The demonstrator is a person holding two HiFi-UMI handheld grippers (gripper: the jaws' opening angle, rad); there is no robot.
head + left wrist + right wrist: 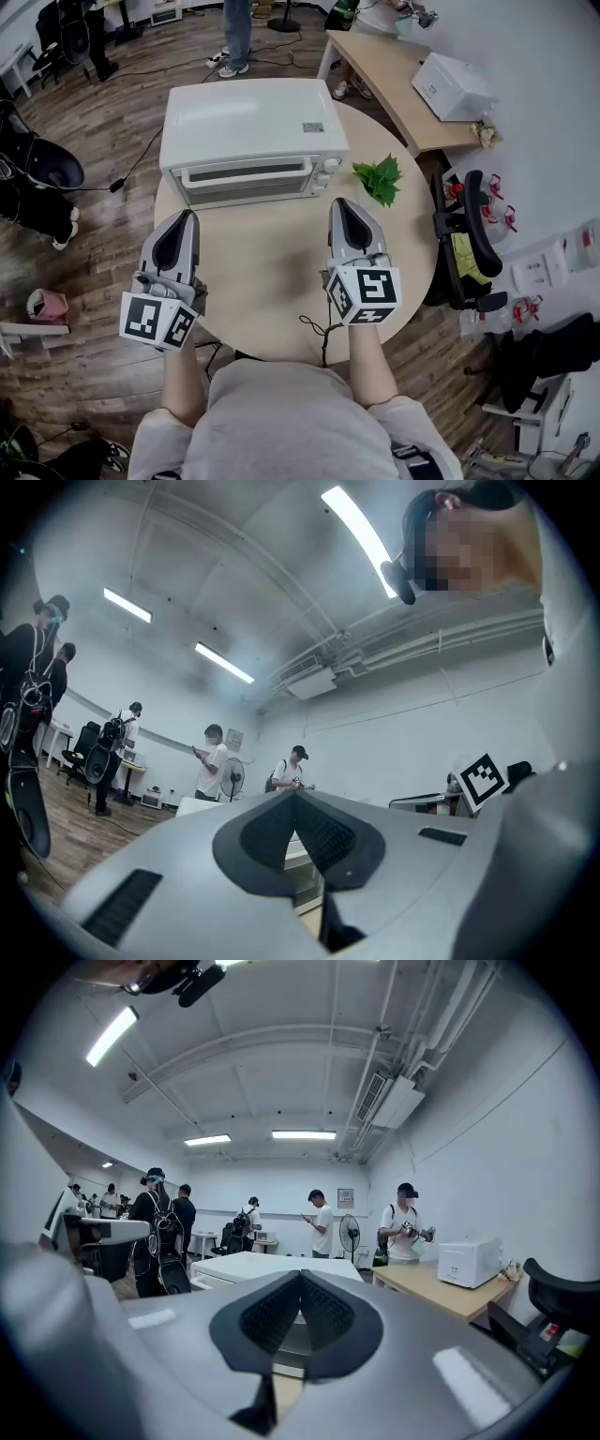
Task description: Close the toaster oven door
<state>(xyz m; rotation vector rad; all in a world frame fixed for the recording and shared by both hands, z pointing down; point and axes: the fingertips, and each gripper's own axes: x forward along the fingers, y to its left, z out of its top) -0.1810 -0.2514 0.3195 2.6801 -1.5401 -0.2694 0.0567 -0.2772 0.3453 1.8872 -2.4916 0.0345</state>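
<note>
A white toaster oven (251,139) stands at the far side of the round wooden table (272,281), its glass door up against the front and its knobs on the right. My left gripper (190,217) hovers over the table's near left, shut with nothing in it, a short way in front of the oven. My right gripper (339,203) is held level over the near right, also shut and empty, its tip just short of the oven's right corner. Both gripper views look over meeting jaws at the oven (253,1267) ahead (302,855).
A small green plant (380,178) lies on the table right of the oven, close to my right gripper. A black cable (319,330) crosses the near table edge. A long bench with a white box (453,86) stands at the back right, a black chair (472,234) at the right. People stand in the room.
</note>
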